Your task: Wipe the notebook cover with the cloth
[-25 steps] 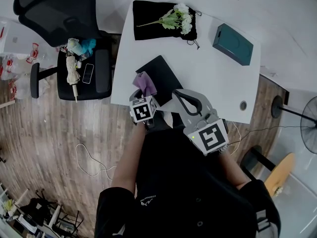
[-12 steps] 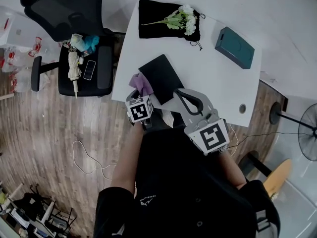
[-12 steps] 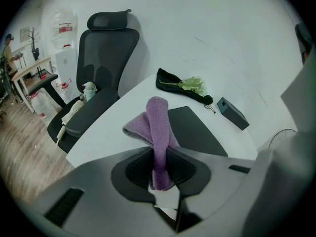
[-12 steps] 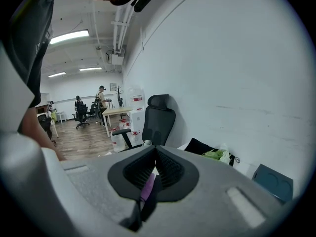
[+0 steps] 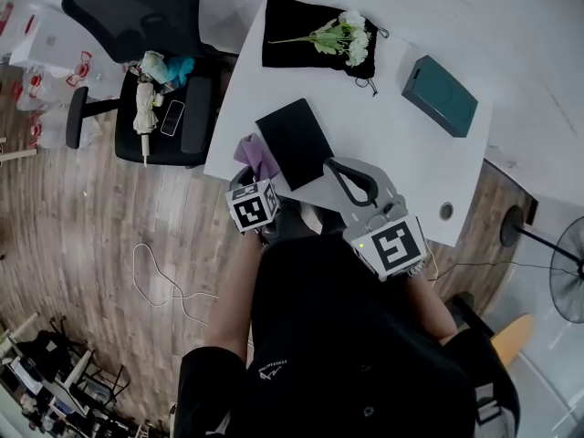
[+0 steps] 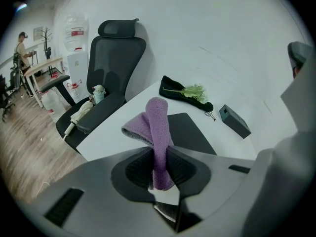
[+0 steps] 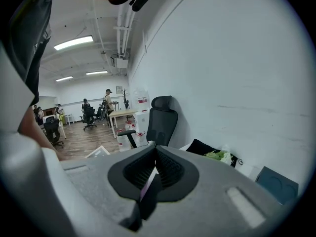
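A black notebook (image 5: 294, 142) lies closed near the front left of the white table (image 5: 401, 158). My left gripper (image 5: 256, 175) is shut on a purple cloth (image 5: 255, 154), which hangs at the notebook's left edge by the table's border. In the left gripper view the cloth (image 6: 157, 132) stands up between the jaws of that gripper (image 6: 159, 157), with the notebook (image 6: 190, 132) just behind it. My right gripper (image 5: 332, 165) is shut and holds nothing, its tips at the notebook's near right corner. In the right gripper view that gripper (image 7: 155, 153) points up past the table toward the wall.
A black pouch (image 5: 301, 27) with a sprig of white flowers (image 5: 342, 36) lies at the table's far side, and a teal box (image 5: 440, 96) sits at the right. A black office chair (image 5: 155, 80) holding an umbrella and a phone stands left of the table. A fan (image 5: 561, 276) is at far right.
The left gripper with the cloth has slid a little left, from over the notebook's near left corner to its left edge. The right gripper has stayed shut by the notebook.
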A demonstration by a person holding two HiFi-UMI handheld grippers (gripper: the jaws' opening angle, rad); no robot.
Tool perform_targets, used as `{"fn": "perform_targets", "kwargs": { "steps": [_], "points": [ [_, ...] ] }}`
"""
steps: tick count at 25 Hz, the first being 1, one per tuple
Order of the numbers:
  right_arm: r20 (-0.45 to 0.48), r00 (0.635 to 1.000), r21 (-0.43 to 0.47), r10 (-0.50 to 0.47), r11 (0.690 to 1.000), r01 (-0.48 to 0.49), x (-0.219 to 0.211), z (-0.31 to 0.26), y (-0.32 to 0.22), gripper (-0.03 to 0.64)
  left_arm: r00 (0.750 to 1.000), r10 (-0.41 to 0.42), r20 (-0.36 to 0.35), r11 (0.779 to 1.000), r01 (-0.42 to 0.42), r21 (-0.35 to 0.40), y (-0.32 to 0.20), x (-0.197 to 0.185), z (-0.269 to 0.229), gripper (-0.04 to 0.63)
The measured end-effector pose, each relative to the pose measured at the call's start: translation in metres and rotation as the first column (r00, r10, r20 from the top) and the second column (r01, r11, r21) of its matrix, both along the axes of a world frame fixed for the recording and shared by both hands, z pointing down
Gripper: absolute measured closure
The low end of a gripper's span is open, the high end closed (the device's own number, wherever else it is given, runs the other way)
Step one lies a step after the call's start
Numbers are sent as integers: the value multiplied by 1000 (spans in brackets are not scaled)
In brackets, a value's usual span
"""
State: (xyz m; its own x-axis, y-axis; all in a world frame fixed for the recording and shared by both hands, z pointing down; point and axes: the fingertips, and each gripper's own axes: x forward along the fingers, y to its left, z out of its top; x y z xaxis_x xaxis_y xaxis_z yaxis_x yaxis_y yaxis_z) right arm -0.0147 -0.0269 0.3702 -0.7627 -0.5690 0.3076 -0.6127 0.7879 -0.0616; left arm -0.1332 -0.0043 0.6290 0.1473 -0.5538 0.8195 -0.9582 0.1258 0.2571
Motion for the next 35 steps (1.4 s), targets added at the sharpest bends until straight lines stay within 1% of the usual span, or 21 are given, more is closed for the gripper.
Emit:
{"fn": "perform_targets", "kwargs": {
  "steps": [5, 9, 12, 18, 23, 28, 31, 35],
  "points": [
    [-12, 999, 0, -42, 999, 42, 24, 5, 2, 612, 999, 5, -41, 1000, -4, 20, 1, 33, -9, 528],
    [-19, 998, -1, -54, 999, 54, 41, 8, 4, 612, 998, 26, -50, 999, -24, 31, 0, 61, -15, 528],
    [-13, 999, -2, -45, 999, 45, 55, 9, 3, 612, 997, 50, -59, 998, -48, 32, -3, 82, -14, 528],
    [-35, 999, -4, -24, 1000, 24, 79, 13, 4, 612, 990, 103, -92, 994, -100, 36, -7, 126, -11, 528],
    [-38, 999, 1, 9, 1000, -9, 97, 13, 6, 612, 984, 117, -138, 993, -113, 35, -13, 156, -2, 528],
    [-60, 997, -8, 41, 999, -42, 115, 17, 8, 612, 979, 129, -156, 992, -126, 32, -21, 174, 7, 528],
    [-63, 996, -13, 63, 998, -64, 124, 18, 7, 612, 980, 123, -157, 992, -120, 28, -24, 177, 11, 528],
    [-74, 995, -10, 71, 997, -72, 132, 20, 6, 612, 982, 117, -148, 993, -116, 14, -24, 178, 20, 528]
  ]
}}
